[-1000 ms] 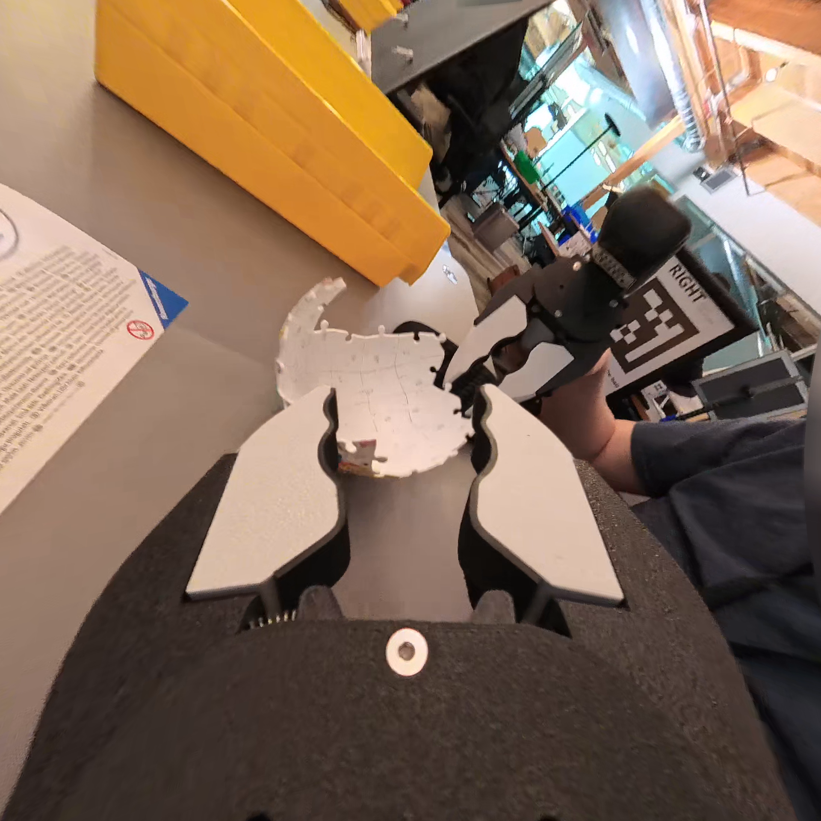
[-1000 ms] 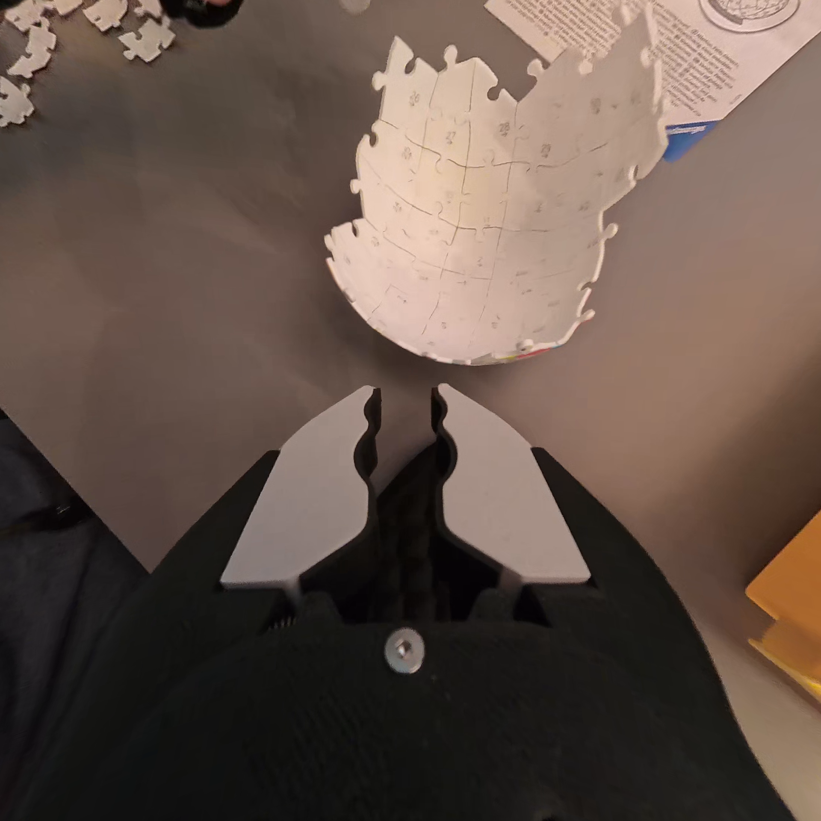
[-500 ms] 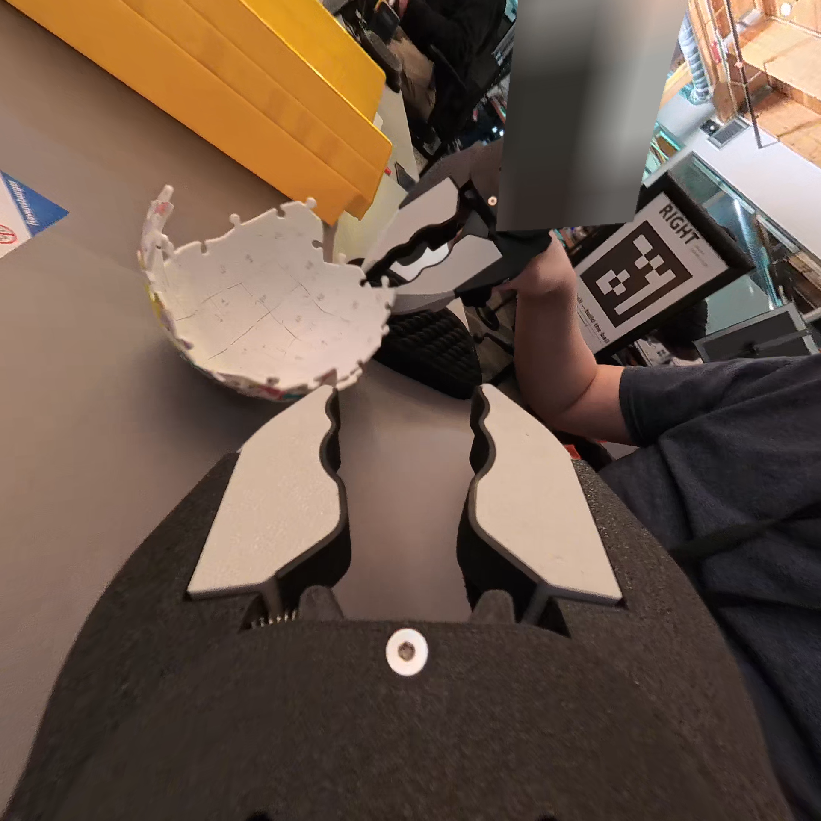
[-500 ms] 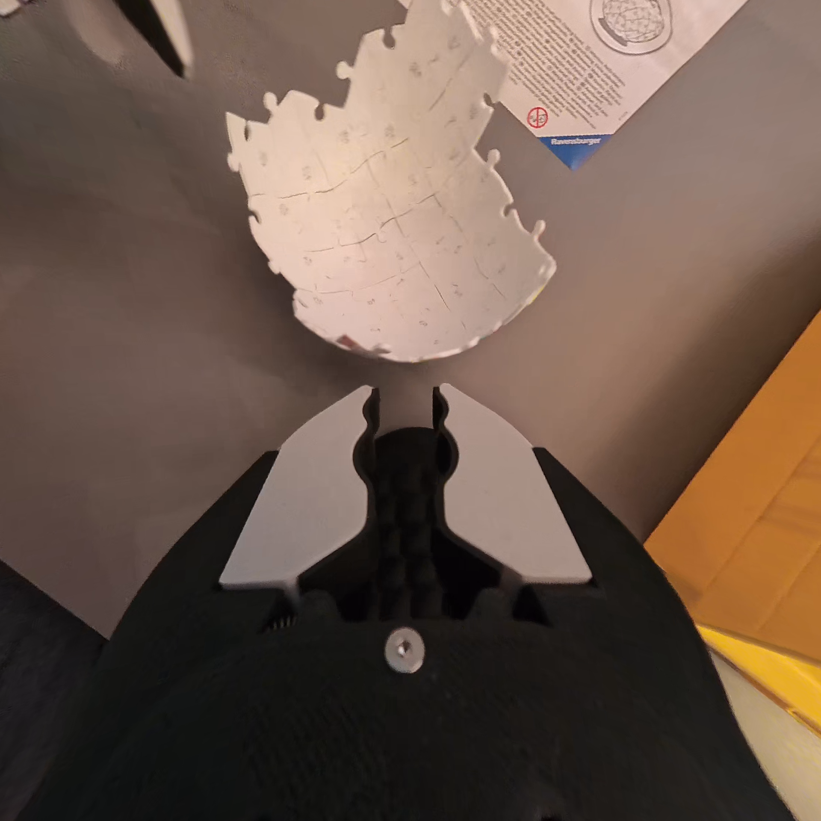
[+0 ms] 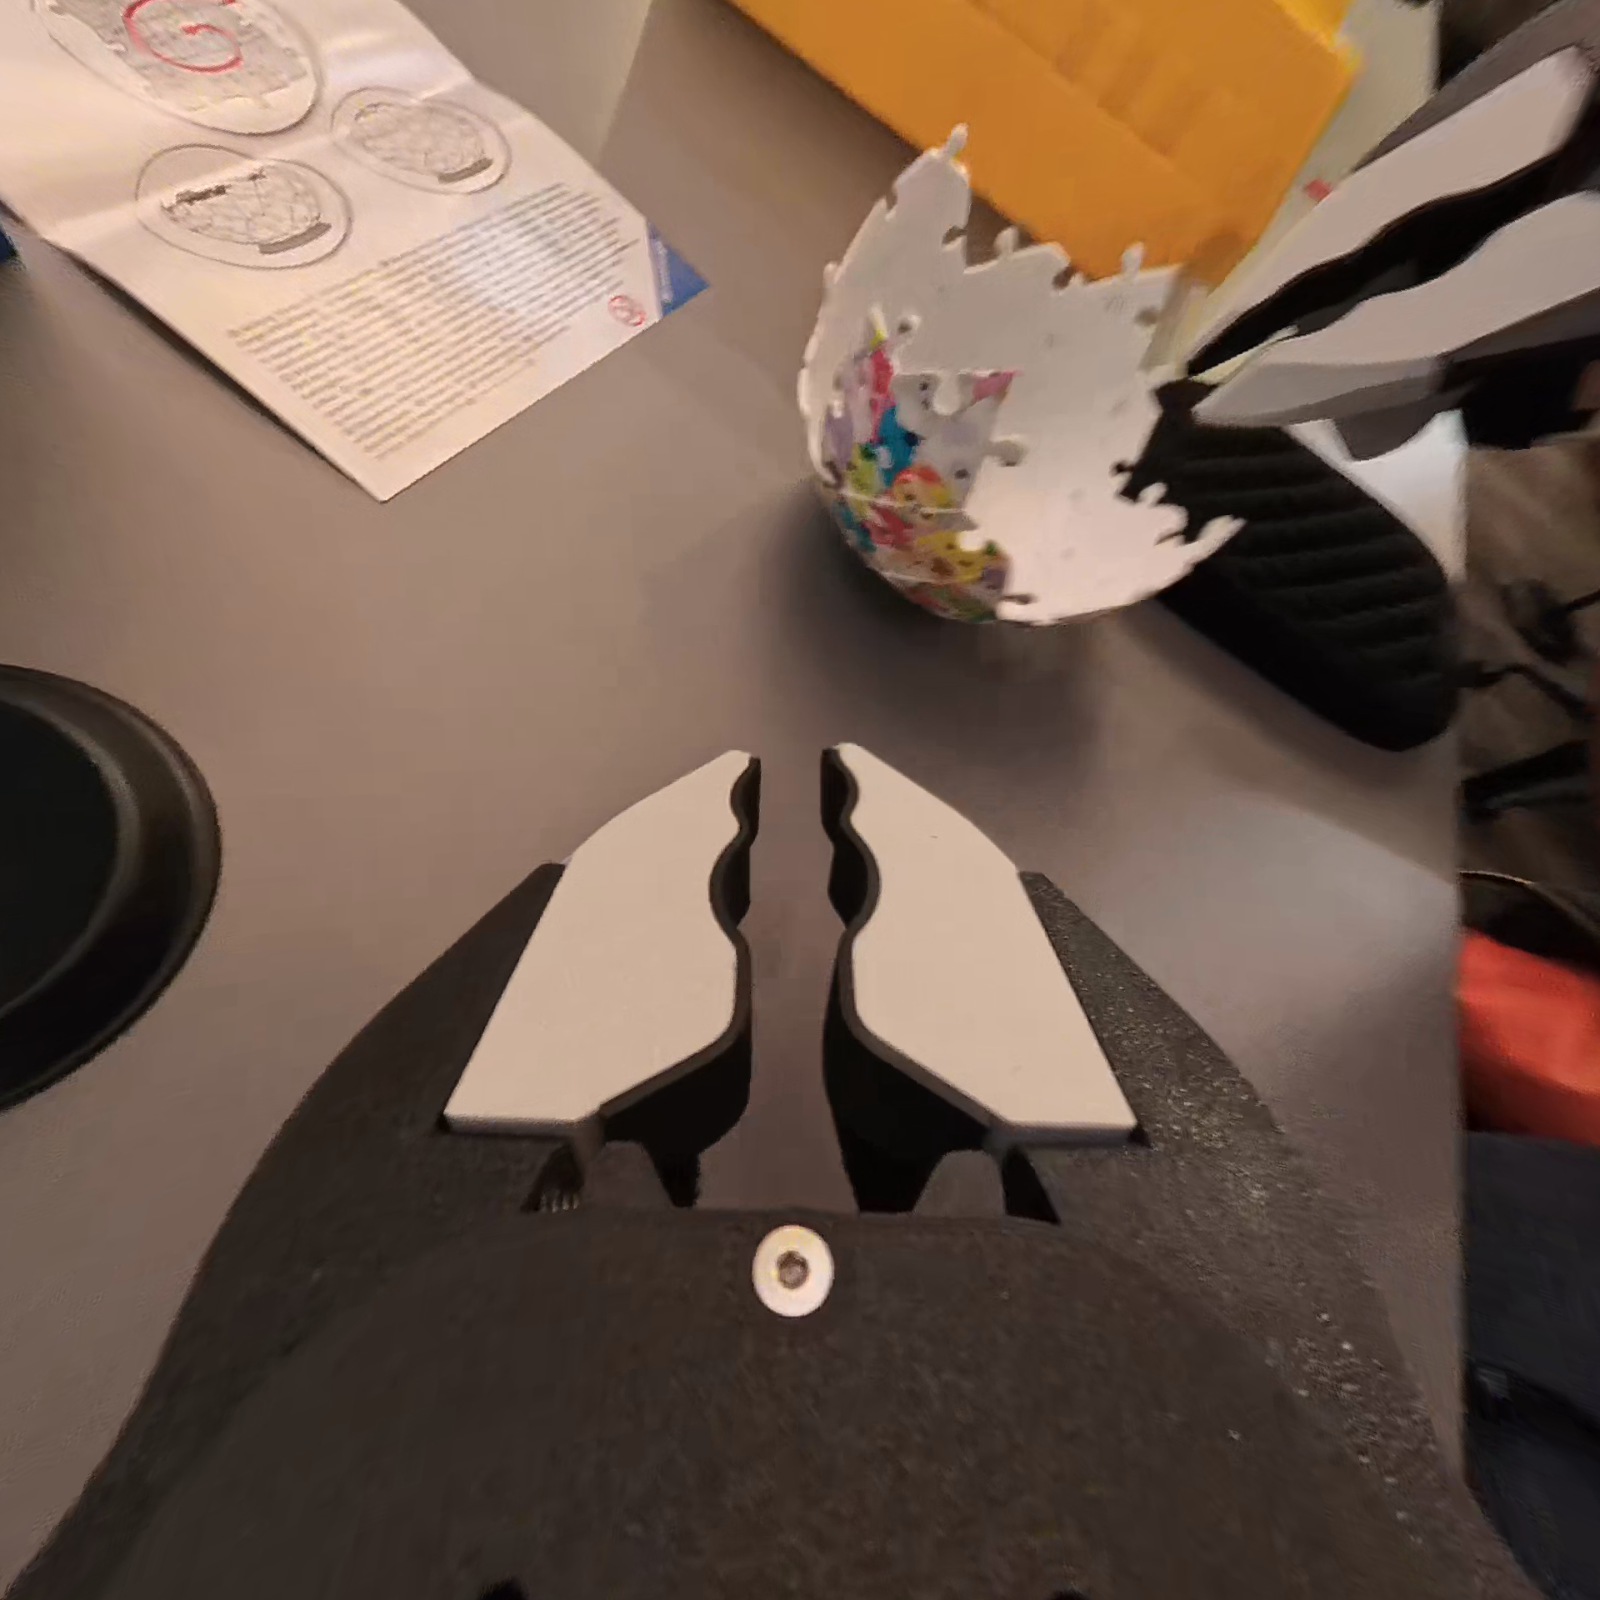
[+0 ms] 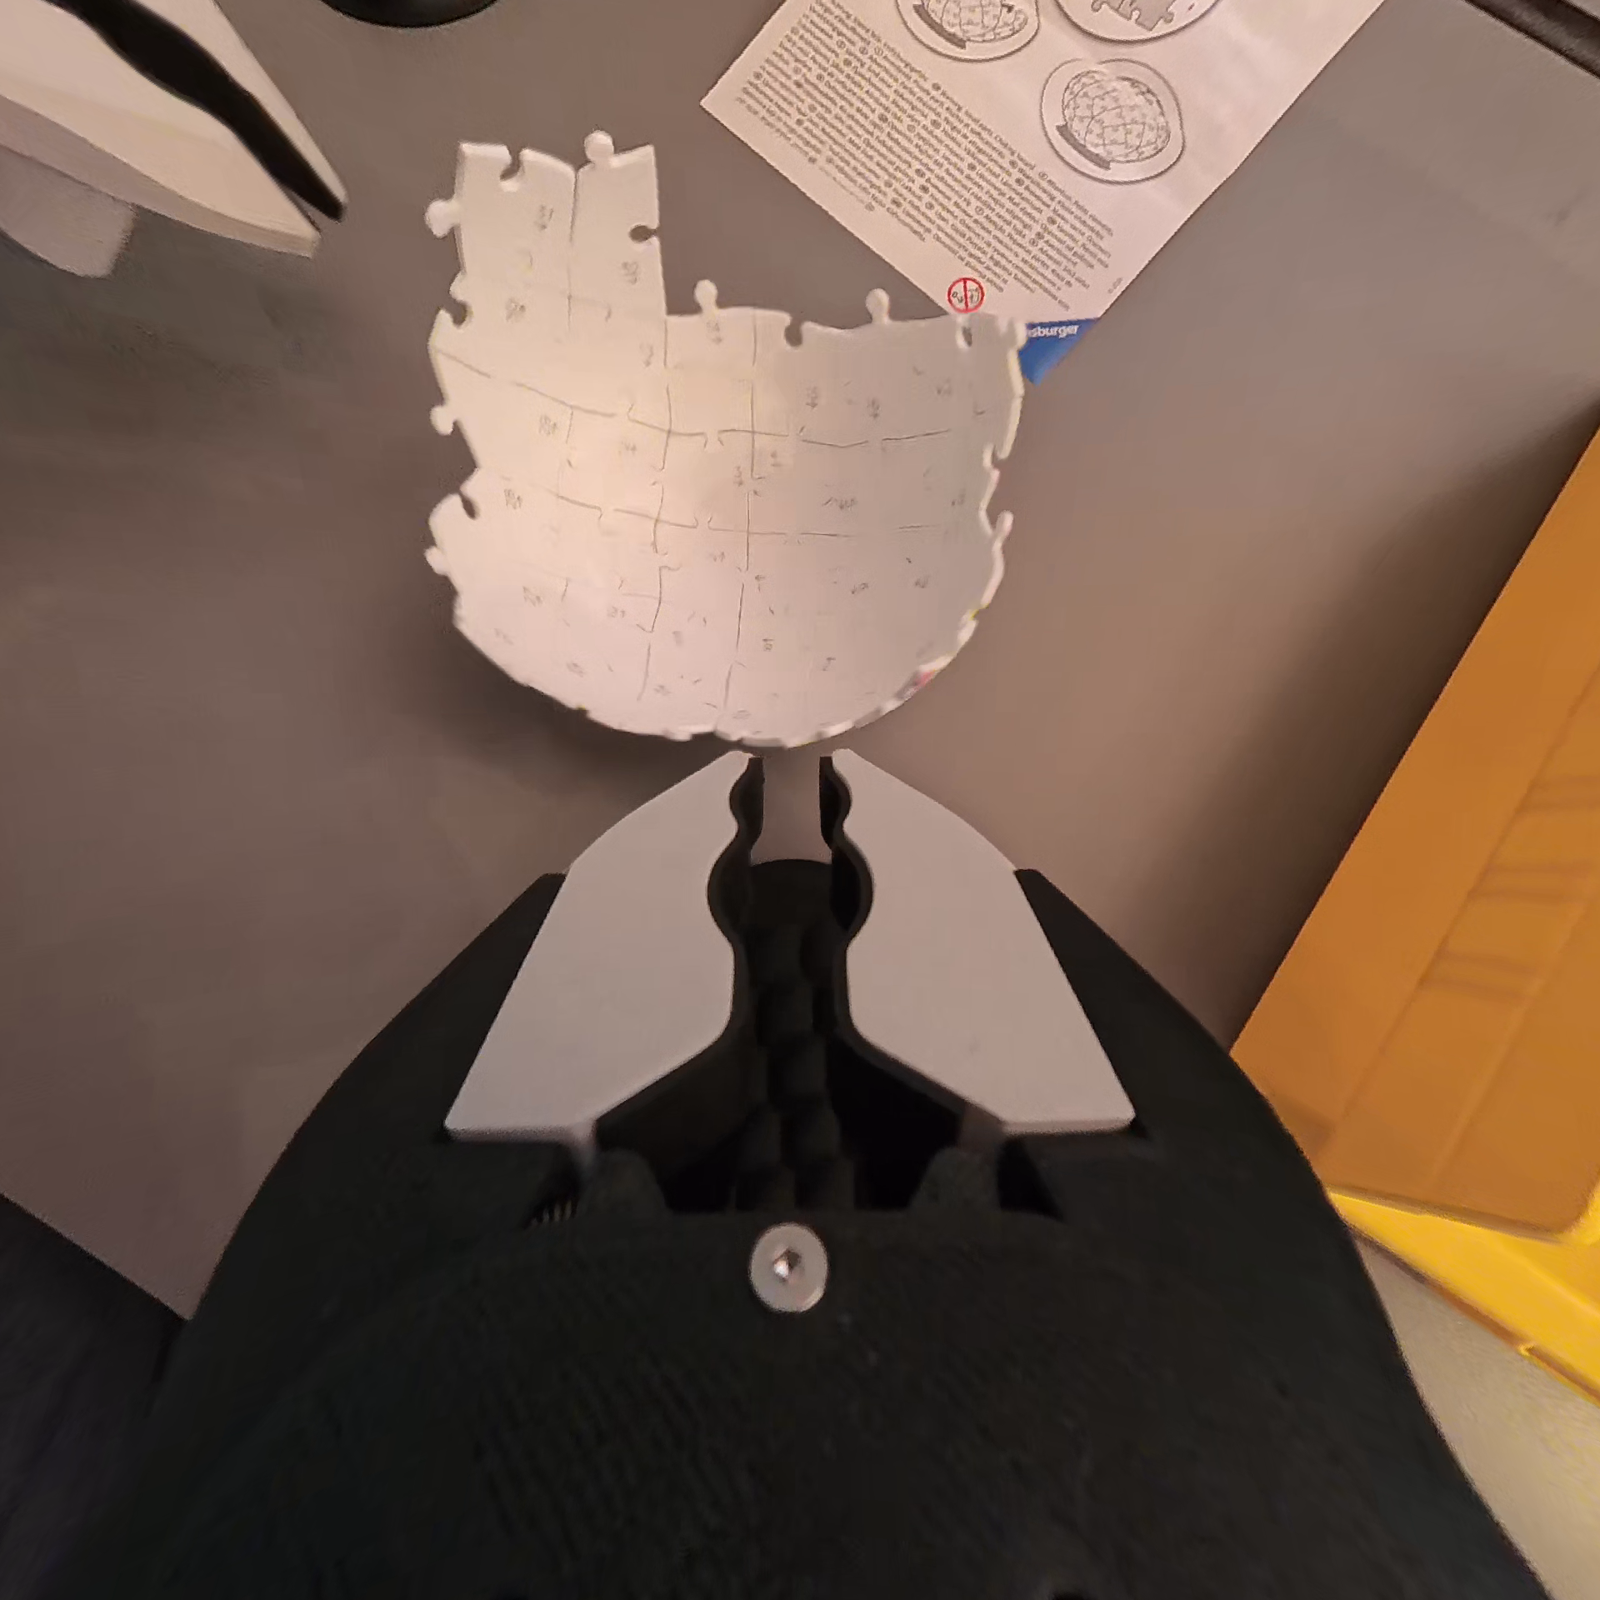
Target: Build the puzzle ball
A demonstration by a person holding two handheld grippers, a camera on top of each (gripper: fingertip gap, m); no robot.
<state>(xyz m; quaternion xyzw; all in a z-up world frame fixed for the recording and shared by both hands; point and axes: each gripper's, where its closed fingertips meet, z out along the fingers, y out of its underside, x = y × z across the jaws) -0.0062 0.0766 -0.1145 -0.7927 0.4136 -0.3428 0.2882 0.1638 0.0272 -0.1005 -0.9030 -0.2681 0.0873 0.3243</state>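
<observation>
The partly built puzzle ball (image 5: 1065, 450) is an open white shell with a colourful outside. In the left wrist view it is tilted at the upper right, over the grey table. My right gripper (image 5: 1199, 368) pinches its rim from the right. In the right wrist view the shell (image 6: 719, 519) stands just beyond my right gripper (image 6: 790, 762), its white inside facing the camera, and its lower rim sits between the nearly shut fingertips. My left gripper (image 5: 790, 770) is nearly shut and empty, low over bare table, well short of the shell. It also shows in the right wrist view (image 6: 325, 208).
A printed instruction sheet (image 5: 346, 242) lies at the far left, also in the right wrist view (image 6: 1039, 147). Yellow bins (image 5: 1082, 112) stand behind the shell. A black round rim (image 5: 104, 866) is at the left. The table edge (image 5: 1454, 822) runs along the right. The grippers' ends are close to 20 cm from one another.
My left gripper has closed from wide open and drawn back from the shell. My right gripper has turned the shell, so its coloured outside now faces the left camera.
</observation>
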